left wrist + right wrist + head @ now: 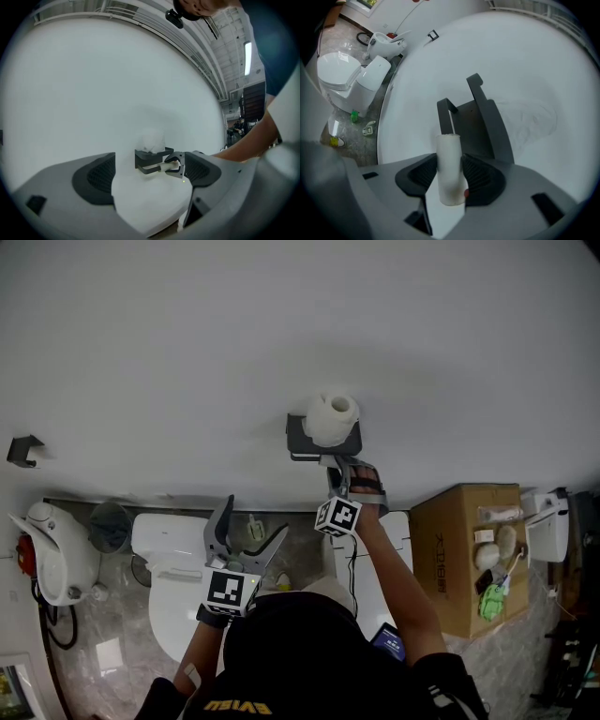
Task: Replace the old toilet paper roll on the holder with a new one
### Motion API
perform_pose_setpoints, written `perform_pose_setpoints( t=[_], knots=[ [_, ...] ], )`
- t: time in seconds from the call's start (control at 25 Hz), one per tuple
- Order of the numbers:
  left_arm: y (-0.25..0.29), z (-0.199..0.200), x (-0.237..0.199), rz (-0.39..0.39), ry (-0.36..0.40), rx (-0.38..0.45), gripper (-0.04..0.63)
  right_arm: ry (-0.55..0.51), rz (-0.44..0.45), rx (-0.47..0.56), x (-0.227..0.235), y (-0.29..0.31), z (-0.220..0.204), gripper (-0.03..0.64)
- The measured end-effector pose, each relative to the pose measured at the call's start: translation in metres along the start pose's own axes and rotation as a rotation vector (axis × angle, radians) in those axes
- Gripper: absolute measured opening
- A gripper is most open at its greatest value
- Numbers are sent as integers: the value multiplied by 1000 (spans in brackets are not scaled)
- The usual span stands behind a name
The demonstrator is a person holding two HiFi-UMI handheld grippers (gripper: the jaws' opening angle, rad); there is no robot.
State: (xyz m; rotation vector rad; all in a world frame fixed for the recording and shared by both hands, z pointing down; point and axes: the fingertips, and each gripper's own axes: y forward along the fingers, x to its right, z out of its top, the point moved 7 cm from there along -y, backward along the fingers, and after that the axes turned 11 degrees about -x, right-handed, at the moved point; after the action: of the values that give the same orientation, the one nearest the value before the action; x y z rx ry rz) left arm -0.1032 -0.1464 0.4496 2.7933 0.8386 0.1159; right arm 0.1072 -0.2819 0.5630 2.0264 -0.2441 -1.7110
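Note:
A dark grey holder is fixed to the white wall, and a full white paper roll rests on its top shelf. My right gripper reaches up just under the holder. It is shut on a bare pale cardboard tube, which stands between its pads in front of the holder's bar. From the left gripper view, the holder, the roll and the tube sit straight ahead. My left gripper hangs lower left of the holder, open and empty.
A white toilet stands below the left gripper, with a grey bin and a white appliance to its left. A cardboard box with small items on top stands at the right. A small dark hook is on the wall.

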Motion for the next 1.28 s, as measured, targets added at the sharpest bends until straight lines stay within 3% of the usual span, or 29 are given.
perform_pose_setpoints(
  t=[0.32, 0.68, 0.76, 0.92, 1.04, 1.28],
  knots=[
    [-2, -5, -5, 5, 2, -30, 469, 41, -21, -47, 3, 3, -17, 175],
    [0, 1, 1, -2, -13, 18, 469, 153, -21, -106, 5, 1, -45, 175],
    [2, 1, 2, -8, -18, 19, 469, 280, 29, -90, 5, -1, -54, 175],
    [6, 0, 5, -27, -27, 17, 469, 695, 166, -9, 9, -16, -79, 175],
    [11, -5, 5, -41, -27, -18, 469, 961, 203, 56, 20, -31, -94, 174],
    [22, -4, 4, -54, -20, 9, 468, 1148, 177, 190, 50, -69, -107, 172]
  ],
)
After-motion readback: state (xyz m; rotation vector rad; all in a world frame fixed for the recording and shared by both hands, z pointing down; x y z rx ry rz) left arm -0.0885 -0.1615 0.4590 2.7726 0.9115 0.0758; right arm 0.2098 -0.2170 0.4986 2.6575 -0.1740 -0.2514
